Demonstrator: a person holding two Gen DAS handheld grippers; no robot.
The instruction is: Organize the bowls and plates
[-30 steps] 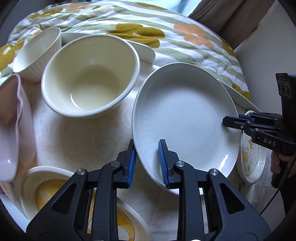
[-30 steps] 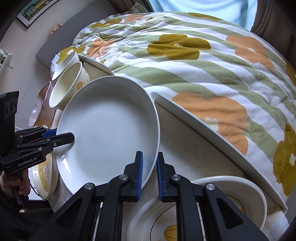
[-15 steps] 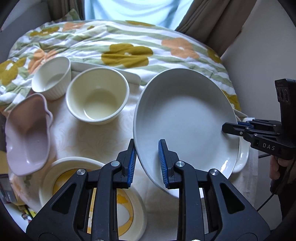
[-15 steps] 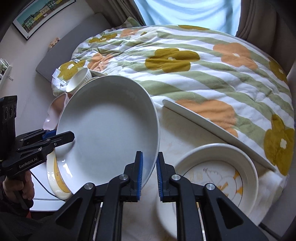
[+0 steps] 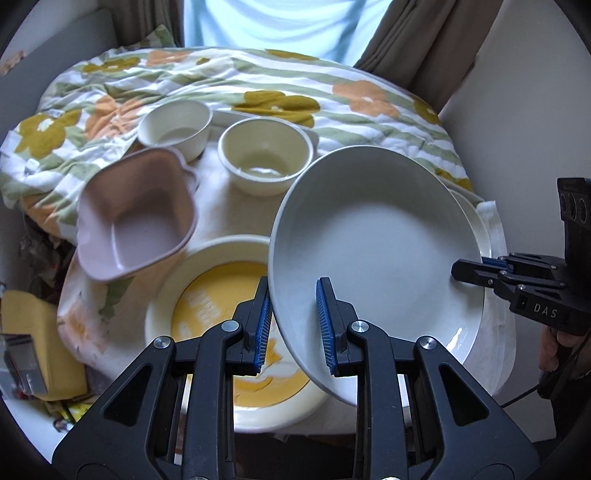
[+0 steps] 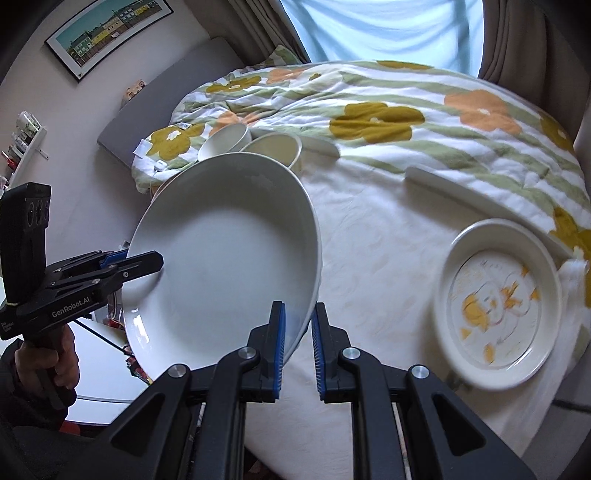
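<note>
the big white plate (image 5: 376,254) hangs tilted above the table (image 6: 373,236), pinched at two spots on its rim. the left tongs (image 5: 293,325) grip its near edge at 6 o'clock in the left wrist view, blue pads on either face; the right tongs (image 6: 297,332) bite the rim at its lower right in the right wrist view. each view shows the other tongs side-on: the right ones enter at 3 o'clock in the left view, the left ones at 9 o'clock in the right view.

only the left view shows the pink bowl (image 5: 136,218) at 10 o'clock and the yellow-centred plate (image 5: 218,295) under the lifted plate's left edge. both views show two cream bowls (image 5: 266,162) side by side at 12 o'clock. only the right view shows a white plate with yellow figures (image 6: 498,299) at 3 o'clock and a framed picture (image 6: 107,33) on the wall.

readable writing: "das" on the right tongs, "genrobot.ai" on the left tongs. a flowered quilt (image 6: 388,107) lies beyond the table.
</note>
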